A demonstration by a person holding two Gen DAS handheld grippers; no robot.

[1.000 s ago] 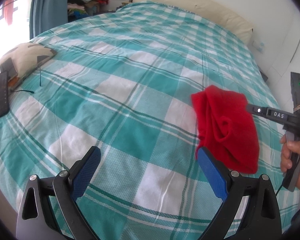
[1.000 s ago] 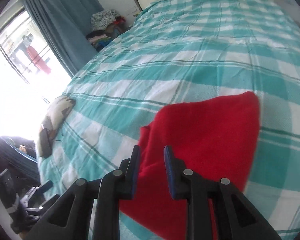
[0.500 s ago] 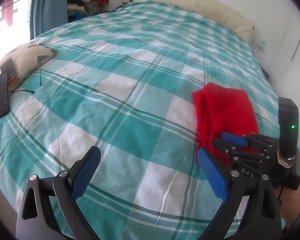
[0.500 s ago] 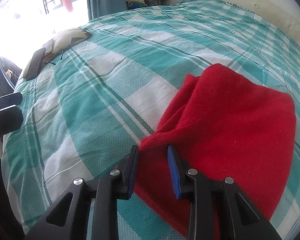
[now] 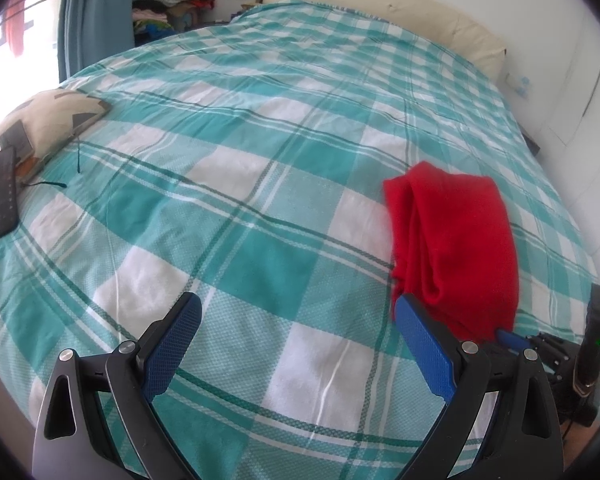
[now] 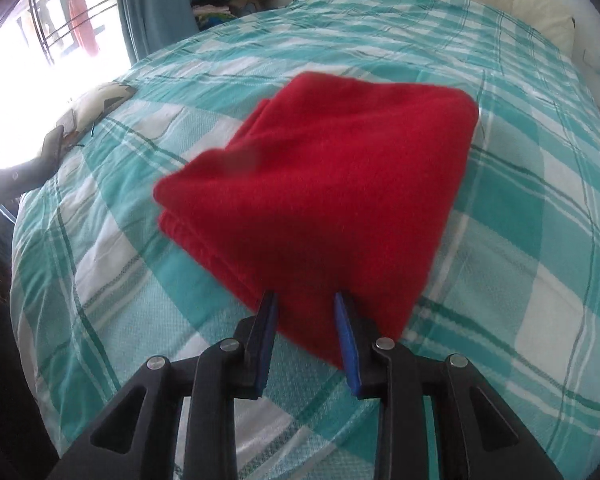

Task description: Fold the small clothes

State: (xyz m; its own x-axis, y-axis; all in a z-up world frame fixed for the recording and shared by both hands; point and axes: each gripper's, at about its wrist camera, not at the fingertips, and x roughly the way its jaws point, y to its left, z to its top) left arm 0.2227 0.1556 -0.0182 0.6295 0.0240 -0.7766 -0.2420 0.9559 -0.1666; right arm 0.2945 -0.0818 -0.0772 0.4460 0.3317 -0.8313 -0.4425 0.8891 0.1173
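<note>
A folded red cloth (image 5: 460, 240) lies flat on the teal checked bedspread (image 5: 240, 200), to the right of my left gripper (image 5: 298, 304). That gripper hovers wide open over the bedspread with nothing between its fingers. In the right wrist view the red cloth (image 6: 332, 184) fills the middle. My right gripper (image 6: 305, 304) stands partly open at the cloth's near corner, and that corner lies between the jaws without being pinched. The right gripper (image 5: 512, 338) also shows low at the right in the left wrist view, at the cloth's near end.
A patterned pillow (image 5: 48, 120) with a black remote (image 5: 2, 196) on it lies at the bed's left edge. A cream headboard cushion (image 5: 400, 8) runs along the far end. A clothes pile (image 5: 172, 4) and a blue curtain (image 5: 96, 12) stand behind. A white wall (image 5: 572, 80) borders the right side.
My right gripper has swung down and come to the near corner of the red cloth, its jaws slightly wider. The cloth now lies flatter. The left gripper has stayed where it was.
</note>
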